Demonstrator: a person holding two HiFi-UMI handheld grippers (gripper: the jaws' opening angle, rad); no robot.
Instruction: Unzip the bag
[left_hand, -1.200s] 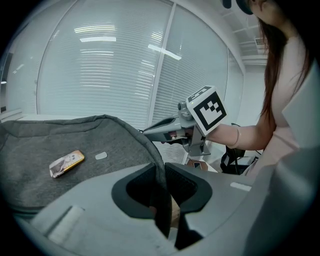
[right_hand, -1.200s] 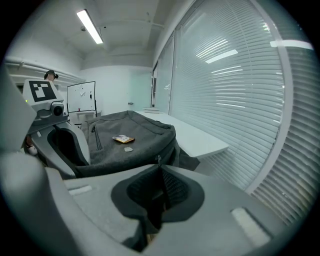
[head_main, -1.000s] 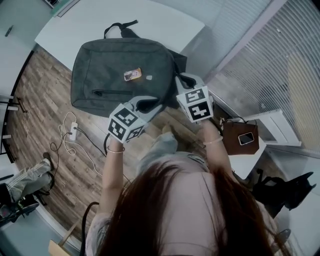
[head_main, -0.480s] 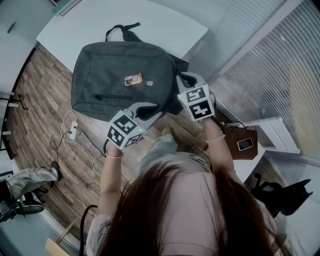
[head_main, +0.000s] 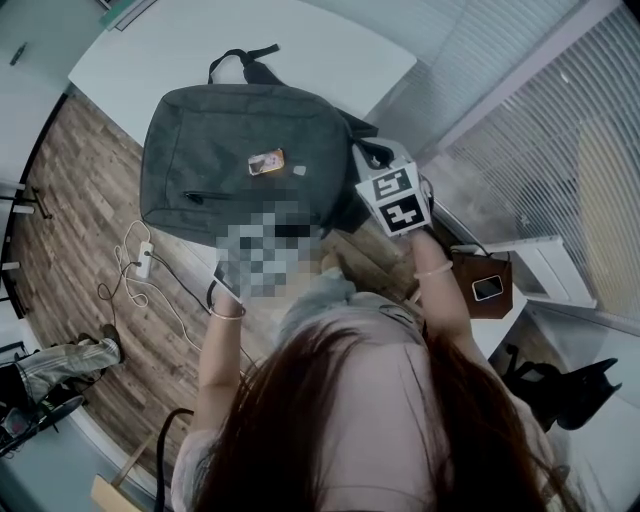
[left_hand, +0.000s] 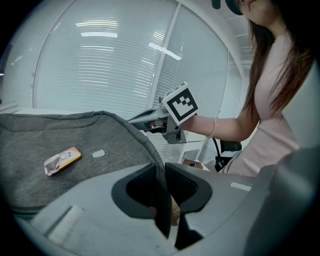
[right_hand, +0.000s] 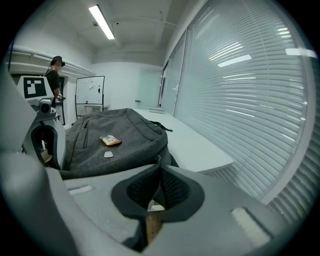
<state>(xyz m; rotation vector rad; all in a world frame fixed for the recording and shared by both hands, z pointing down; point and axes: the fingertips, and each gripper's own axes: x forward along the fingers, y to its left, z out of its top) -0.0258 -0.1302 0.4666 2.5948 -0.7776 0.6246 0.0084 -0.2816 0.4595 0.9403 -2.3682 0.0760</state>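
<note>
Left gripper (left_hand: 160, 166) was clamped on the near rim of the grey backpack (head_main: 240, 150), with a fold of its fabric pinched upright between the pads. From my seat the right gripper (right_hand: 159, 168) had its jaws drawn together on the zip pull (right_hand: 158, 159) at the bag's near right corner, close to the left one's hold. The backpack lay flat on the white worktop (head_main: 330, 50), its near side hanging out past the worktop's near edge and its carry handle (head_main: 243, 55) pointing toward the far edge. I could see a small orange packet (head_main: 266, 161) lying on its upper face.
</note>
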